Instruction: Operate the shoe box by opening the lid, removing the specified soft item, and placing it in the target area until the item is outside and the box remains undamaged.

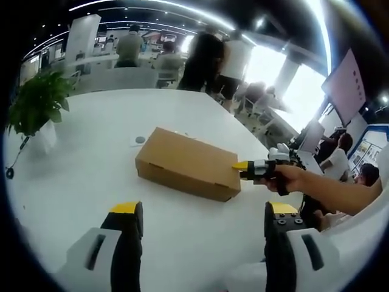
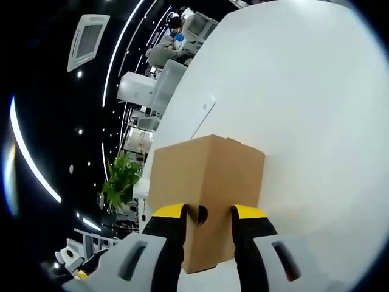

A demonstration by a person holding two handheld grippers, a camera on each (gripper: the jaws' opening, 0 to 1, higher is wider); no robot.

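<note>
A closed brown cardboard shoe box (image 1: 188,164) lies in the middle of the white table (image 1: 79,176). Rising from the bottom of the left gripper view, my left gripper (image 1: 203,213) stands open, short of the box and holding nothing. A hand brings my right gripper (image 1: 252,168) in from the right, its yellow tip against the box's right end. In the right gripper view, the box (image 2: 206,173) end sits between my right gripper (image 2: 209,216) jaws, which press it from both sides beside a small round notch (image 2: 199,214). The box's contents are hidden.
A potted plant (image 1: 36,103) stands at the table's left edge, also seen as the plant (image 2: 121,179). A small white card (image 1: 139,140) lies behind the box. People (image 1: 203,61) and chairs are beyond the far edge, and a seated person (image 1: 364,176) is at the right.
</note>
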